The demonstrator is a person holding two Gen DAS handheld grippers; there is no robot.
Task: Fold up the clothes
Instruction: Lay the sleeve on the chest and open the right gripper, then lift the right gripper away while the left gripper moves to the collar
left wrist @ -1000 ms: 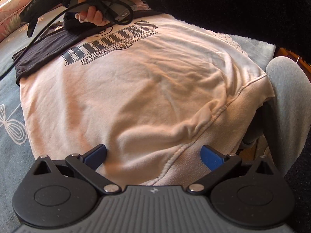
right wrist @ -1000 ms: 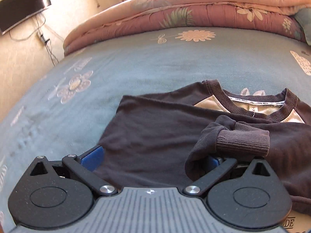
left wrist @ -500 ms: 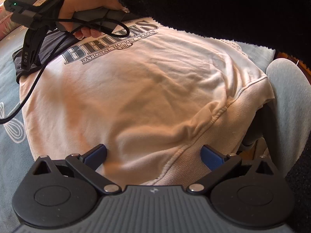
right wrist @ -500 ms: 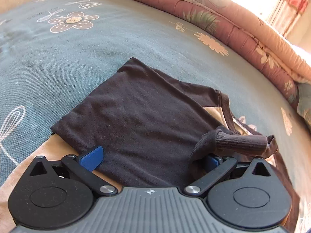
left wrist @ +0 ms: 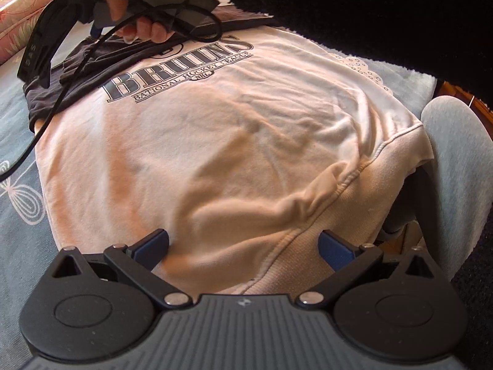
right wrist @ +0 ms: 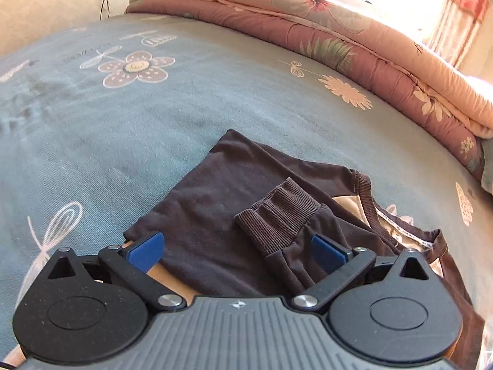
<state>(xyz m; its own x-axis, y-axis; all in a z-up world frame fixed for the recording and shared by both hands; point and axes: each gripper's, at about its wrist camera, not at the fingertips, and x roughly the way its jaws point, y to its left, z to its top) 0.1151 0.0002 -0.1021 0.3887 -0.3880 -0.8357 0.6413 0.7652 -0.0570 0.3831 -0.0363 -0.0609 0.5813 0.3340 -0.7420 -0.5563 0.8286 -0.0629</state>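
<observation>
Sweatshirt [left wrist: 234, 141], cream-bodied with dark sleeves and "BRUINS National Hockey League" printed across the chest, lies face up on a blue-grey floral bedspread [right wrist: 154, 129]. The left gripper [left wrist: 243, 245] hovers low over the garment's ribbed hem [left wrist: 348, 212], its blue-padded fingers spread wide with nothing between them; the hem runs from about 6 o'clock up toward 3 o'clock in the left wrist view. At 11 o'clock in that view, the person's right hand [left wrist: 144, 9] holds the other tool above the dark sleeve, a black cable [left wrist: 46, 123] trailing down to 9 o'clock. The right gripper [right wrist: 237, 248] is likewise wide open and holds nothing; a folded dark sleeve [right wrist: 215, 215] lies across the chest beneath it, the ribbed cuff [right wrist: 277, 219] resting between the fingers, closer to the right one. The collar [right wrist: 400, 231] sits at 3 o'clock, and a rolled pink quilt [right wrist: 354, 46] lines the bed's far edge from 12 to 3 o'clock.
</observation>
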